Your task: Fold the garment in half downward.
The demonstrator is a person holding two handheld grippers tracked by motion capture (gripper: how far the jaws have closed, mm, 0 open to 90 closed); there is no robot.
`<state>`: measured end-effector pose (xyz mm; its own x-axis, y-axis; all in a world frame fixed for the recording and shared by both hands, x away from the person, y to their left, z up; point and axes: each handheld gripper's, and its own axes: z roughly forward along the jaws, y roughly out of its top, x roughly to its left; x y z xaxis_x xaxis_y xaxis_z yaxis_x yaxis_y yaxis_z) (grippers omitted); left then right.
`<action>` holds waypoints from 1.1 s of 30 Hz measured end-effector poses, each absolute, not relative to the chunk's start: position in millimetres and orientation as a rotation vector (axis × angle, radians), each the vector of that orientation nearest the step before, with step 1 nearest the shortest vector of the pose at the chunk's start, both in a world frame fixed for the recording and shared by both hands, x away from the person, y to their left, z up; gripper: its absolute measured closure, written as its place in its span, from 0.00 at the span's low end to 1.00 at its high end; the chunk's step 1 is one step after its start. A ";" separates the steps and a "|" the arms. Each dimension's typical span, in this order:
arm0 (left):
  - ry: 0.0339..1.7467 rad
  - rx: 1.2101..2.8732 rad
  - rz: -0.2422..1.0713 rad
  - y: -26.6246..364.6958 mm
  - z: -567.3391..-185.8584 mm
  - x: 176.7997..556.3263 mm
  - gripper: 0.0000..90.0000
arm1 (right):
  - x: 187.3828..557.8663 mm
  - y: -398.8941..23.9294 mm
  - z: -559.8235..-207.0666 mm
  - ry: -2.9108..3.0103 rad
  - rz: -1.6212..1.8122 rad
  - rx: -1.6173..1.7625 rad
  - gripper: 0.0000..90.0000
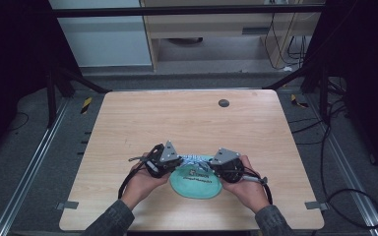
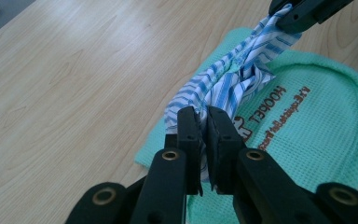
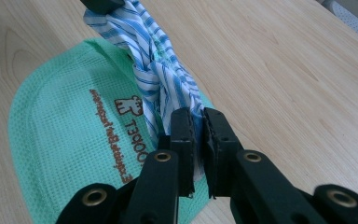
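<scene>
While clamped by both tools, striped cloth (image 2: 233,79) over green towel (image 2: 307,121)

My hands (image 1: 145,182) hide towel (image 1: 197,189) edges; cloth (image 2: 233,84) ends buried in jaws; towel print partly covered.

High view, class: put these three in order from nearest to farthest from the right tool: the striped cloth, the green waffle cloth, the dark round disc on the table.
1. Striped cloth: clamped in the right tool, stretched to its left.
2. Green waffle cloth: on the table just below and left of it.
3. Dark round disc: far side of the table, near the back edge.
</scene>
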<state>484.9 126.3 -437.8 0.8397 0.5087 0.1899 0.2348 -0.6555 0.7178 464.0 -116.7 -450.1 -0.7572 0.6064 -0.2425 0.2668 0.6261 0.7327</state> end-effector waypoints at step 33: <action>0.567 2.245 0.453 138.2 -448.0 467.4 0.93 | 446.6 -115.4 -451.4 2.403 0.945 0.668 0.90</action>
<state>467.4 138.2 -448.0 0.8384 0.5261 0.1427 0.2556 -0.6106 0.7496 446.6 -115.4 -451.4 -0.7709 0.5883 -0.2441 0.2646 0.6444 0.7175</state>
